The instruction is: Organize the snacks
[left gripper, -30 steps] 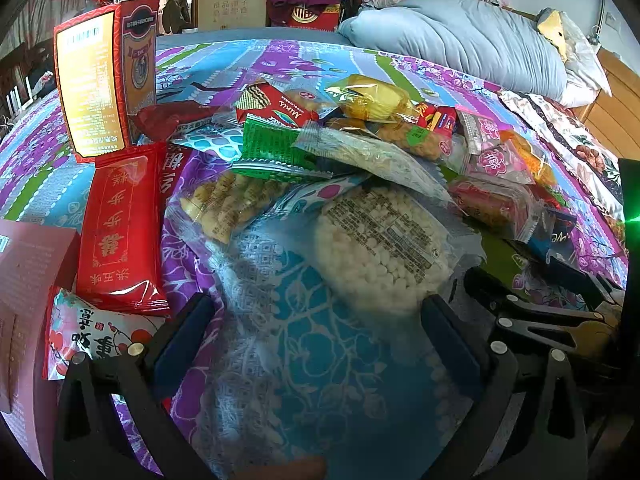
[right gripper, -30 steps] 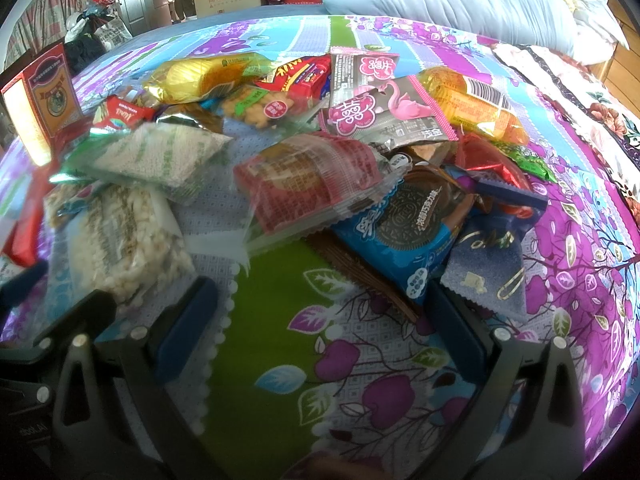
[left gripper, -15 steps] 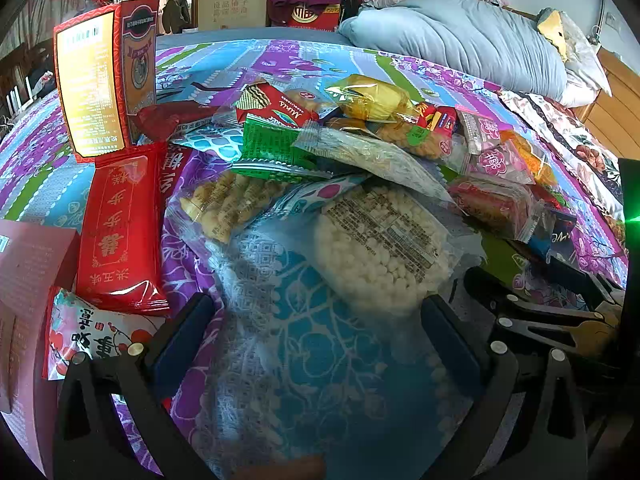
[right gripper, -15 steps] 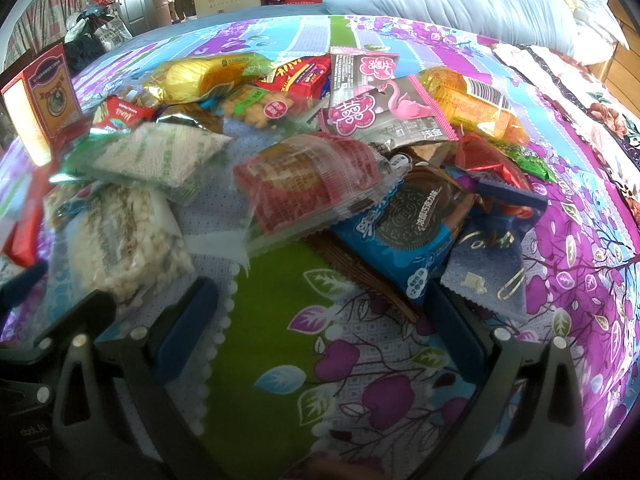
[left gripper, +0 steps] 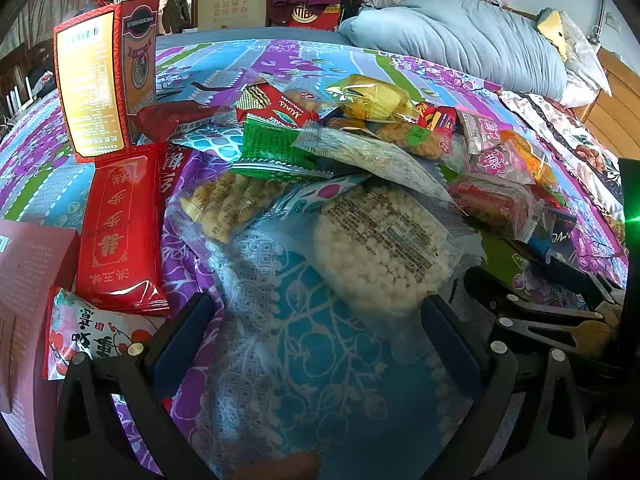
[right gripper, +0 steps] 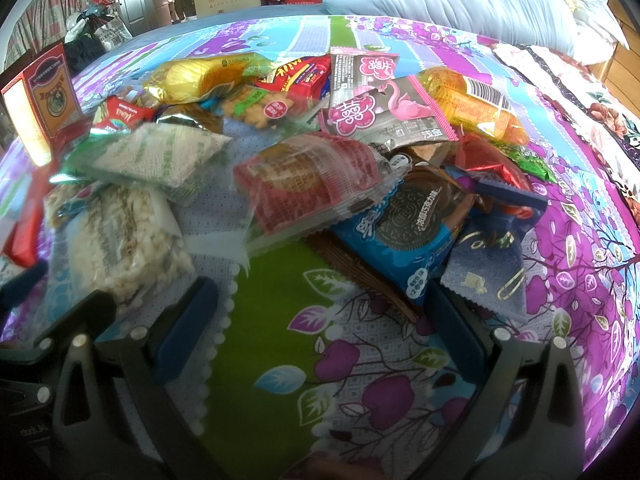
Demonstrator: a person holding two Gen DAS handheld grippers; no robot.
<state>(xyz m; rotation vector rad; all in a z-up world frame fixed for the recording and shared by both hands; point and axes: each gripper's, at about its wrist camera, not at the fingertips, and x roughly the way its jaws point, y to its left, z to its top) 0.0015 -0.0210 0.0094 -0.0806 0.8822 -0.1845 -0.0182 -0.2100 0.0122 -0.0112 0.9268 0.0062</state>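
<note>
A heap of snack packets lies on a purple patterned bedspread (right gripper: 580, 280). My left gripper (left gripper: 312, 320) is open and empty, low over the cloth, just in front of a clear bag of white puffed rice (left gripper: 380, 248). A long red packet (left gripper: 120, 224) and a bag of yellow biscuits (left gripper: 228, 204) lie to its left. My right gripper (right gripper: 320, 312) is open and empty, in front of a red-printed clear packet (right gripper: 312, 184) and a blue Oreo packet (right gripper: 408, 236). The rice bag also shows in the right wrist view (right gripper: 124, 236).
A tall red and gold box (left gripper: 104, 80) stands at the far left. A pink box (left gripper: 28, 280) lies by the left gripper. A blue pillow (left gripper: 460, 36) lies at the bed's far side. The right gripper's arm (left gripper: 552, 312) shows at the left view's right edge.
</note>
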